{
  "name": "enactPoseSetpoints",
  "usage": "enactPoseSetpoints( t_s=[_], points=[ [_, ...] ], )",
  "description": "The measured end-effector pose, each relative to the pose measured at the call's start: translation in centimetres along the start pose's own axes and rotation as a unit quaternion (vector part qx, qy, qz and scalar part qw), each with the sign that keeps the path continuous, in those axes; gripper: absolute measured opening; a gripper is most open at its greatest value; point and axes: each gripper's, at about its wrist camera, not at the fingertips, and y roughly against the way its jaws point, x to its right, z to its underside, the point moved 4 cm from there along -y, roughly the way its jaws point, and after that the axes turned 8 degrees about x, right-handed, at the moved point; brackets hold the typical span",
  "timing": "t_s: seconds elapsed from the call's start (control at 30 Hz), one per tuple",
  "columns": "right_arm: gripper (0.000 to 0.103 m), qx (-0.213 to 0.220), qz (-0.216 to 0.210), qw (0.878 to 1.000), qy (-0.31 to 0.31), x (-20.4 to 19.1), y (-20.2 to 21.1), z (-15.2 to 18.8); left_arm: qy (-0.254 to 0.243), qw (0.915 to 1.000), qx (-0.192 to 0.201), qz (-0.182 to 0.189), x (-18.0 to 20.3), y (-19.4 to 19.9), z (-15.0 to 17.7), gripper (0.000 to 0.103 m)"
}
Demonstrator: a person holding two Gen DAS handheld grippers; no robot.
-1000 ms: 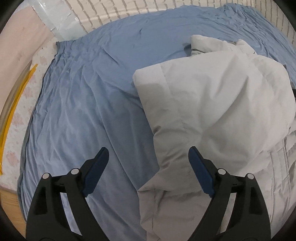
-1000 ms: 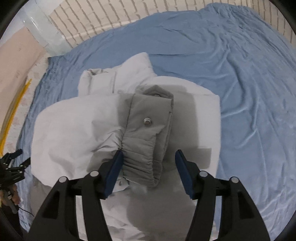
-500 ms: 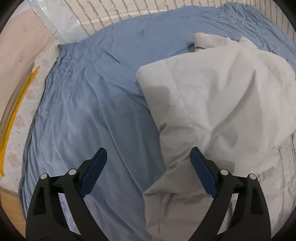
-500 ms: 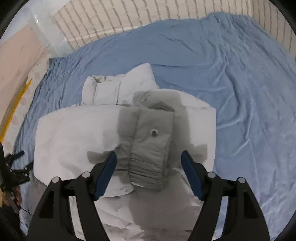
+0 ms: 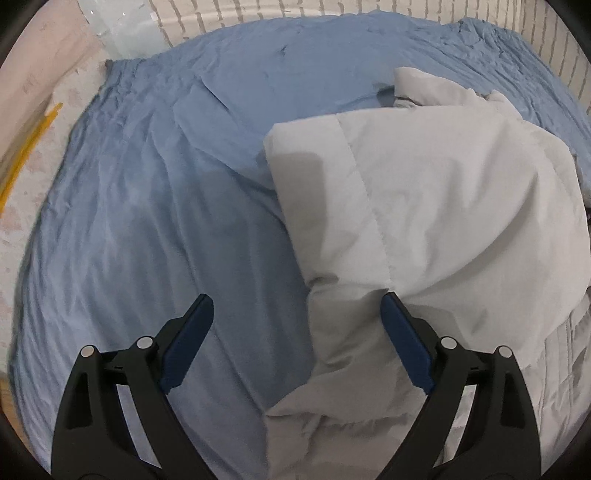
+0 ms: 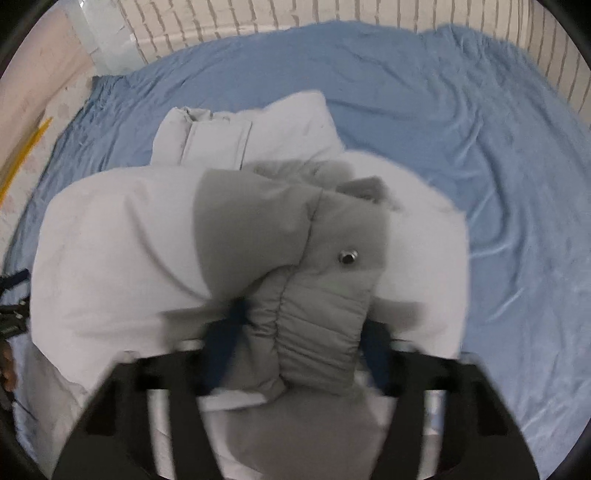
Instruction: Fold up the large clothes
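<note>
A: Closest in, at the near end of the coat (image 6: 110, 240)?

B: Right gripper (image 6: 306, 321), just been closing, now pinched on the grey sleeve cuff (image 6: 325, 354). Blue pads tight on both sides of it. All smeared there, so hard to see sharp edges.

A: And on that cuff?

B: One shiny snap button (image 6: 347, 256), a bit past the pads.

A: Left gripper (image 5: 296, 298)?

B: Spread wide, nothing pinched. Hanging over the coat's left edge, half over coat, half over bare sheet. One blue finger in front of the coat, hiding a bit of it.

A: Under the coat?

B: Big blue sheet (image 5: 147, 221), wrinkly, all around the coat on the left, the right and the far side.

A: Coat itself?

B: White and puffy, lying bunched in a thick lump on the sheet. Sleeve folded over the top of it. Near end hidden behind the black gripper arms. Right side cut off in the left camera.

A: Behind the coat?

B: Collar part (image 6: 214, 136) sticking out at the far end, partly hidden by the lump.

A: Farther still?

B: Pale brick wall (image 6: 258, 18) past the sheet. Far off to the coat's left, a yellow strip (image 5: 26, 147), cut off at the edge. No telling what kind of thing.
</note>
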Motion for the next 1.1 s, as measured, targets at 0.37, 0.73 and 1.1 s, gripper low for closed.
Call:
enactPoseSetpoints(
  t_s=[0.37,0.73,1.1],
  points=[
    [0.017,0.059,0.121,0.990,0.042,5.0,8.9,0.3,-0.056,0.9961,0.066,-0.017,2.6,6.5,-2.7,0.094],
    [0.056,0.046,0.100,0.993,0.042,5.1,10.1,1.3,-0.061,0.9973,0.040,-0.006,5.2,5.4,-3.2,0.089],
    [0.016,-0.001,0.019,0.999,0.027,-1.2,2.0,-1.8,-0.030,0.9982,-0.049,0.019,7.7,-0.6,-2.9,0.031]
  ],
)
